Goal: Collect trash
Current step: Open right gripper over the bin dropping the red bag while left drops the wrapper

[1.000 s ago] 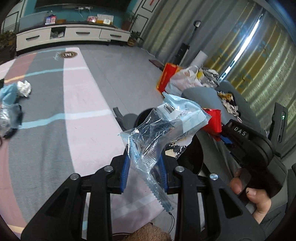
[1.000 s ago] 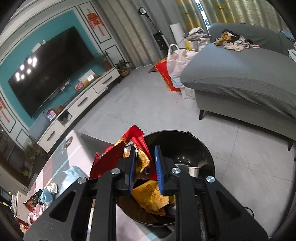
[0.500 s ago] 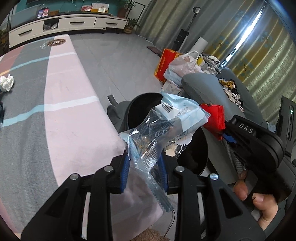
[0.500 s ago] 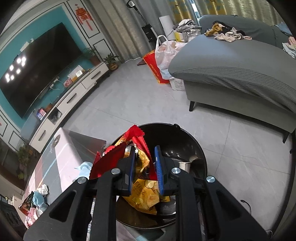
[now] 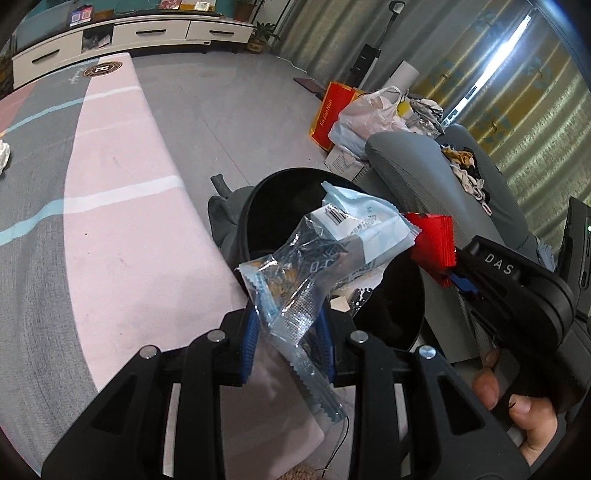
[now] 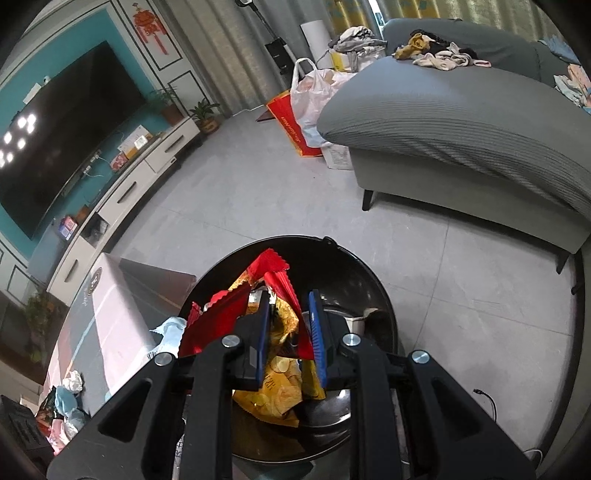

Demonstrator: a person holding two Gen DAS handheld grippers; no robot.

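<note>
My left gripper (image 5: 288, 332) is shut on a clear and pale blue plastic wrapper (image 5: 325, 254), which sticks out over the near rim of the black round trash bin (image 5: 266, 206). My right gripper (image 6: 288, 332) is shut on a red and yellow snack wrapper (image 6: 273, 295), held right above the same bin (image 6: 373, 280). In the left wrist view the right gripper body (image 5: 517, 288) shows at the right with a hand (image 5: 517, 413) on it and the red wrapper (image 5: 432, 240) at its tip. The bin holds paper scraps (image 5: 343, 302) and a yellow packet (image 6: 273, 398).
A low table with a pink and grey cover (image 5: 110, 206) lies left of the bin, with crumpled trash (image 6: 66, 402) at its far end. A grey sofa (image 6: 461, 129) with clothes, a red bag (image 6: 291, 125) and a white plastic bag (image 6: 314, 96) stand beyond. A TV cabinet (image 5: 129, 33) lines the wall.
Both grippers have sunk toward the bin, which now looks larger and nearer in both views. Each wrapper stays clamped as before.
</note>
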